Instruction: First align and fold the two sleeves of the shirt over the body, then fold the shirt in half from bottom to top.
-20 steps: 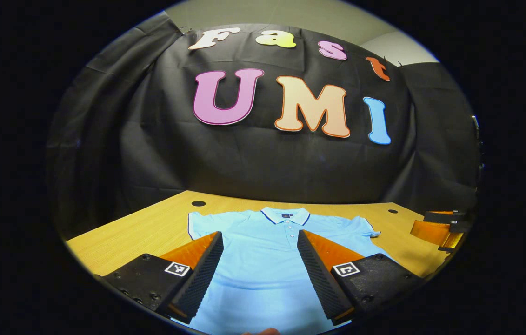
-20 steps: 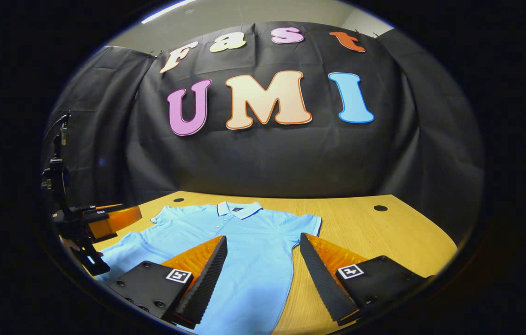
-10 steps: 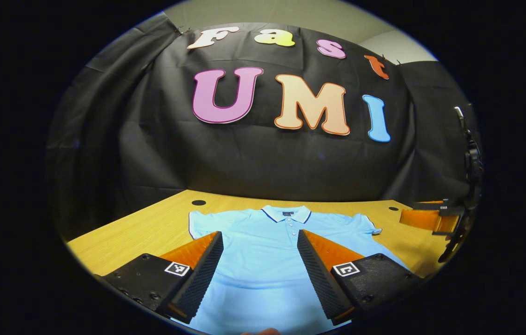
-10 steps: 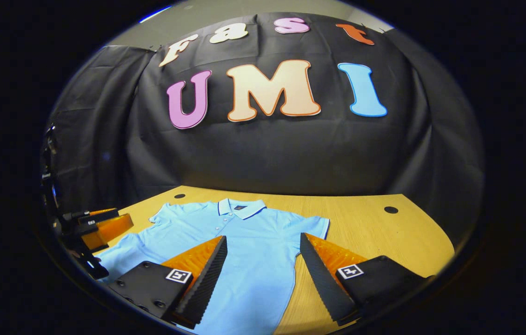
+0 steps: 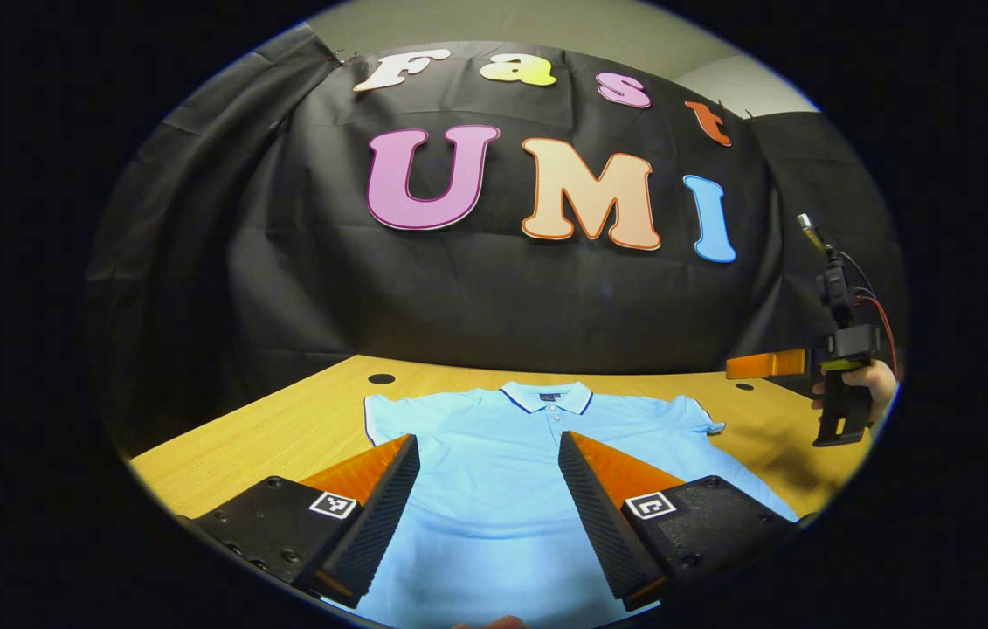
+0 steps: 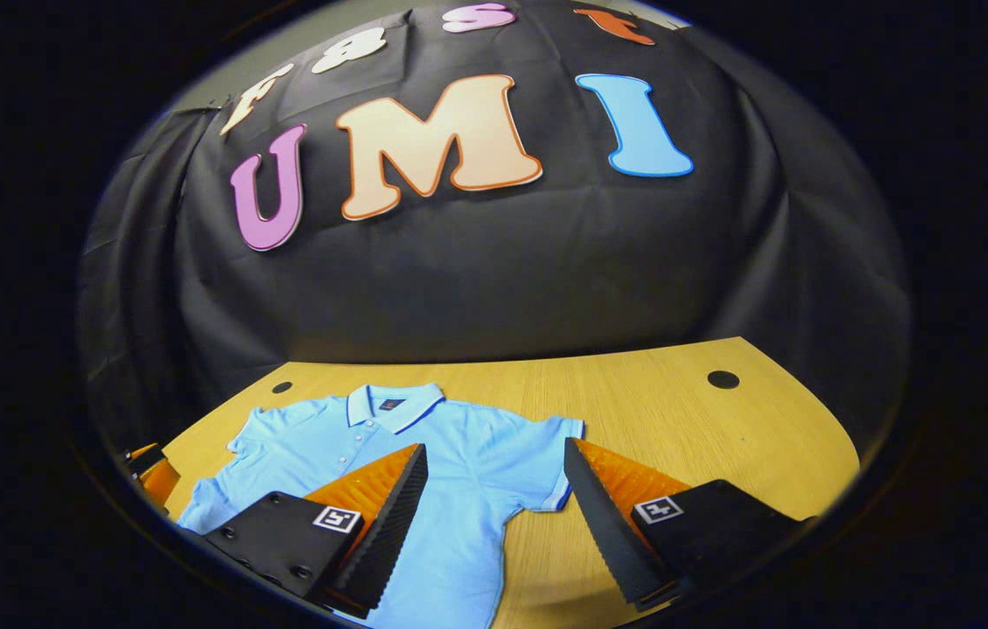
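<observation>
Above the light blue short-sleeved polo shirt (image 5: 511, 463), the left tongs (image 5: 488, 445) hover with fingers spread wide, holding nothing. Over the shirt's sleeve edge, the right tongs (image 6: 494, 454) are likewise spread and empty. That shirt lies flat and unfolded, collar toward the black cloth wall (image 5: 476, 297), on the pale wooden surface (image 6: 677, 419). Right of the shirt, a hand (image 5: 865, 380) holds the other tongs clear of it.
</observation>
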A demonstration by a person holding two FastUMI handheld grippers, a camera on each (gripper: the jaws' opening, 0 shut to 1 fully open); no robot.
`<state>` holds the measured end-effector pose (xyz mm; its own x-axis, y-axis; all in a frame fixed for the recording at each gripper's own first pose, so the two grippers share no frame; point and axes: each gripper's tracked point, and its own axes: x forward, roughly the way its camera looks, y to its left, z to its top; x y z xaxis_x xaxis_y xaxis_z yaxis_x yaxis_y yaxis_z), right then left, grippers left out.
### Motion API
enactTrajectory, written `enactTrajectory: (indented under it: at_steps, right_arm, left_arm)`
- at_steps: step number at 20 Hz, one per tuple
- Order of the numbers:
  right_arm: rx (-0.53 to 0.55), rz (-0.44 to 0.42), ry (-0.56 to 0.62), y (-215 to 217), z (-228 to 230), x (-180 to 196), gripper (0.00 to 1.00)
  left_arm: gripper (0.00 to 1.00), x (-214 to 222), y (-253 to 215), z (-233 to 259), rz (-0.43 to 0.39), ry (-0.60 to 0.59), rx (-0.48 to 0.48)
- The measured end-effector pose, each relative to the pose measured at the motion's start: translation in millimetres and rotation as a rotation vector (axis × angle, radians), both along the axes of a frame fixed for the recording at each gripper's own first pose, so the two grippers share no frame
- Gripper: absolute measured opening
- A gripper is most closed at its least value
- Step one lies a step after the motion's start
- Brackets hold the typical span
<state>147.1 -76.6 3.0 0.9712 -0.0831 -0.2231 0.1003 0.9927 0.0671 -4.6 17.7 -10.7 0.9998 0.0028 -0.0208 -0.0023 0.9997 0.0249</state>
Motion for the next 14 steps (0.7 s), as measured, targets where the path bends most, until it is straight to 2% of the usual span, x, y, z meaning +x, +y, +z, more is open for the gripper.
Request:
enactTrajectory:
  at_steps: [3, 4, 6, 7, 8, 9, 10, 11, 14]
  right_arm:
    - [-0.033, -0.023, 0.068, -18.3, -15.8, 28.6, 0.94]
    - [-0.044, -0.035, 0.095, -24.9, -22.8, 37.3, 0.97]
    - [-0.052, -0.043, 0.144, -31.1, -37.1, 52.4, 0.98]
    - [-0.05, -0.039, 0.164, -31.9, -44.4, 59.6, 0.94]
    - [-0.051, -0.043, 0.183, -33.8, -53.5, 65.4, 0.97]
    - [-0.05, -0.049, 0.204, -37.6, -62.5, 71.9, 0.94]
    - [-0.044, -0.051, 0.225, -40.2, -70.6, 76.6, 0.98]
    - [-0.038, -0.058, 0.24, -43.0, -77.0, 79.9, 0.94]
    - [-0.009, -0.073, 0.265, -47.5, -89.7, 87.1, 0.94]
  left_arm:
    - [0.95, -1.6, -0.6, 1.2, -0.01, -0.004, -0.002]
    - [0.95, -2.5, 0.6, 0.0, -0.007, 0.0, -0.003]
    - [0.95, -3.0, 2.6, -2.4, -0.003, 0.011, -0.002]
    - [0.95, -3.6, 4.2, -3.9, 0.0, 0.015, -0.002]
    - [0.95, -5.1, 6.1, -5.6, 0.002, 0.018, -0.003]
    - [0.95, -5.8, 7.2, -6.1, 0.003, 0.02, -0.003]
    - [0.95, -6.2, 8.3, -4.8, 0.005, 0.018, -0.002]
    - [0.95, -5.5, 10.2, -4.0, 0.008, 0.017, 0.001]
    - [0.95, -4.7, 16.7, -3.5, 0.021, 0.014, 0.012]
